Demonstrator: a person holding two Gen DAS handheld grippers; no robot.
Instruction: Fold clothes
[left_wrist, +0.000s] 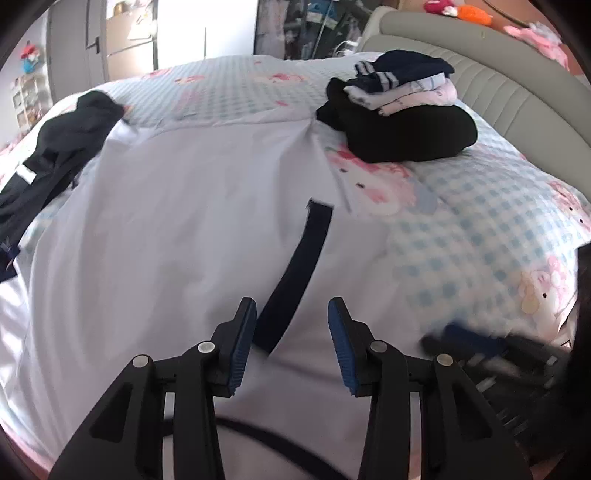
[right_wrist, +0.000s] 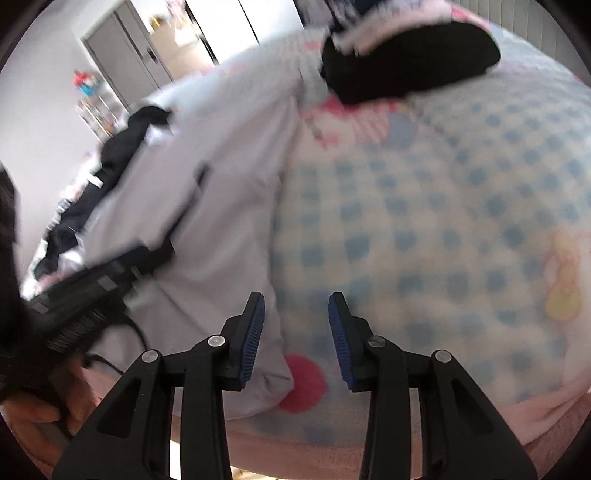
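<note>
Both hand-held grippers, left (left_wrist: 291, 314) and right (right_wrist: 296, 308), stood apart and empty as you worked the white garment (left_wrist: 166, 229) spread on the bed (left_wrist: 480, 221); grip its near hem evenly, fold away toward 1 finished stack (left_wrist: 402, 110).

The right wrist view is smeared throughout: the folded pile (right_wrist: 406, 55) at the upper right is cut by the top edge, its upper layers unreadable. At the left edge, the other gripper's body (right_wrist: 92, 291) is a dark streak. In the left wrist view, a blurred dark-and-blue shape (left_wrist: 491, 350) at the lower right cannot be made out clearly. The white garment (left_wrist: 166, 240) runs under the gripper arms and off the lower left. The dark clothes (left_wrist: 55, 155) at the left are cropped. Small items on the far wall (left_wrist: 29, 81) are too small to identify.
</note>
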